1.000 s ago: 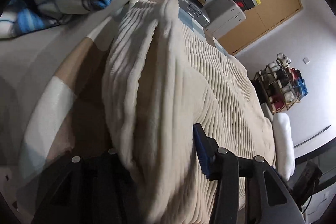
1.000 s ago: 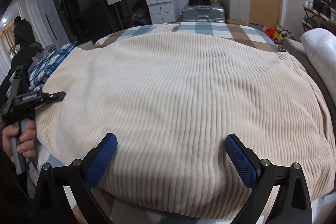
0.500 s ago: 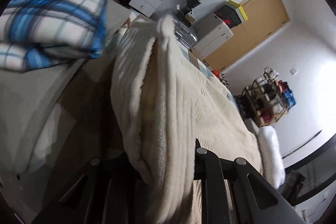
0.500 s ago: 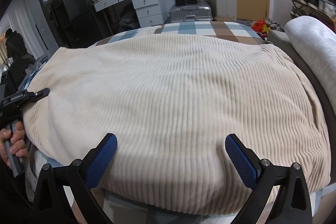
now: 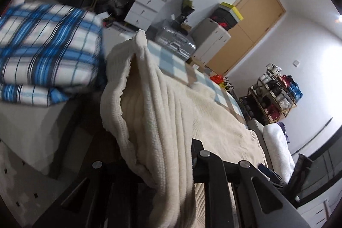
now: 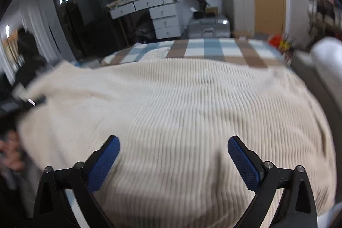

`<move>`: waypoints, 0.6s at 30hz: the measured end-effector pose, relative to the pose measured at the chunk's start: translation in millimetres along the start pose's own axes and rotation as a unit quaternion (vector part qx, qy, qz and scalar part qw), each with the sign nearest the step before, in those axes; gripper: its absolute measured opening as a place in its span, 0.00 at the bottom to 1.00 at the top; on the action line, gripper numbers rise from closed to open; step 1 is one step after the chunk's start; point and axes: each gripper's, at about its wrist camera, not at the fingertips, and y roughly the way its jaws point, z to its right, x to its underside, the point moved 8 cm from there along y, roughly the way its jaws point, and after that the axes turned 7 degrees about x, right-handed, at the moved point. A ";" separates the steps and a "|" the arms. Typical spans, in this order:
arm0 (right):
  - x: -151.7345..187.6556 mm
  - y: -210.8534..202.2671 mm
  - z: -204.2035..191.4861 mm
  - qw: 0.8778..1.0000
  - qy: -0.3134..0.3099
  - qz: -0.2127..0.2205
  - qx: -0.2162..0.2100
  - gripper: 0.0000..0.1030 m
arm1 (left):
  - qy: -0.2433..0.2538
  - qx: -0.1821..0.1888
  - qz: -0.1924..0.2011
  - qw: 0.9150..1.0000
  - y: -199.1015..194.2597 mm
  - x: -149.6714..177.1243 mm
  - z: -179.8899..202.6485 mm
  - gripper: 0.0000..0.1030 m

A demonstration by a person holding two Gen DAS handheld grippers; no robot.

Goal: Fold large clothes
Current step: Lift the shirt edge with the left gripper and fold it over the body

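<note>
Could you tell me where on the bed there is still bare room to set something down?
A checked strip of bedspread lies bare between the cream garment's far edge and the foot of the bed. The garment fills the middle. The folded blue plaid stack crowds one side, the white roll the other.

The left wrist view sits low and very near the cream blanket (image 5: 162, 121) at the bed's left edge, tilted, facing the far wooden door (image 5: 254, 22). The right wrist view looks down from the near edge across the blanket (image 6: 181, 104); both share the far white drawers (image 6: 164, 20).
</note>
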 end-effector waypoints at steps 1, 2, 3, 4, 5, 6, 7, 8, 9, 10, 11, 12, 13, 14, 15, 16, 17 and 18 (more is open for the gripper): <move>3.7 7.8 -4.8 1.000 -0.010 -0.012 0.001 0.58 | 0.007 0.001 0.001 1.000 -0.4 -1.7 3.3 0.12; 13.5 23.4 -9.4 0.999 -0.021 -0.044 0.007 0.47 | 0.012 0.003 0.001 1.000 -2.0 -2.7 5.0 0.12; 16.6 27.8 -11.0 0.999 -0.032 -0.035 0.016 0.47 | 0.018 0.006 0.001 1.000 -5.9 -1.6 5.9 0.12; 17.2 27.1 -11.9 0.999 -0.038 -0.029 0.018 0.47 | 0.023 0.009 0.001 1.000 -7.2 -2.8 8.8 0.12; 17.7 25.3 -11.6 0.999 -0.040 -0.032 0.018 0.47 | 0.030 0.011 0.002 1.000 -7.8 -4.6 13.4 0.12; 18.2 23.6 -10.3 0.999 -0.039 -0.033 0.014 0.47 | 0.040 0.015 0.000 0.999 -8.9 -5.5 18.9 0.12; 18.5 22.6 -8.4 0.999 -0.034 -0.034 0.006 0.48 | 0.050 0.018 0.000 0.999 -9.4 -7.2 25.2 0.12; 18.6 21.8 -5.6 0.999 -0.024 -0.032 -0.004 0.48 | 0.064 0.024 -0.002 0.998 -8.6 -9.5 34.6 0.12; 19.1 20.2 -3.1 0.999 -0.016 -0.030 -0.011 0.48 | 0.077 0.031 -0.004 0.997 -7.8 -11.9 44.4 0.12; 19.8 18.9 -1.1 0.999 -0.011 -0.031 -0.018 0.48 | 0.091 0.038 -0.006 0.995 -6.4 -14.7 56.4 0.12; 20.2 16.7 0.9 0.999 -0.005 -0.029 -0.027 0.49 | 0.106 0.046 -0.010 0.993 -4.3 -17.5 69.3 0.12; 20.4 14.6 2.4 0.999 0.001 -0.029 -0.035 0.52 | 0.117 0.051 -0.013 0.992 -2.5 -19.5 79.4 0.12; 19.1 13.7 6.2 0.998 0.009 -0.031 -0.048 0.53 | 0.132 0.058 -0.018 0.989 1.2 -21.7 93.9 0.12; 19.1 10.4 8.4 0.997 0.019 -0.034 -0.061 0.56 | 0.147 0.066 -0.026 0.987 6.2 -23.2 108.9 0.12; 18.8 4.9 13.3 0.996 0.030 -0.035 -0.071 0.59 | 0.159 0.074 -0.032 0.984 10.9 -23.4 120.8 0.12; 19.5 -1.1 15.8 0.996 0.036 -0.033 -0.073 0.59 | 0.176 0.083 -0.043 0.980 19.7 -22.2 138.8 0.12; 18.8 -10.0 24.7 0.996 0.046 -0.026 -0.070 0.60 | 0.186 0.087 -0.051 0.977 25.1 -20.6 149.1 0.12; 18.7 -17.7 30.7 0.996 0.051 -0.017 -0.064 0.65 | 0.204 0.096 -0.062 0.972 34.9 -15.6 166.2 0.12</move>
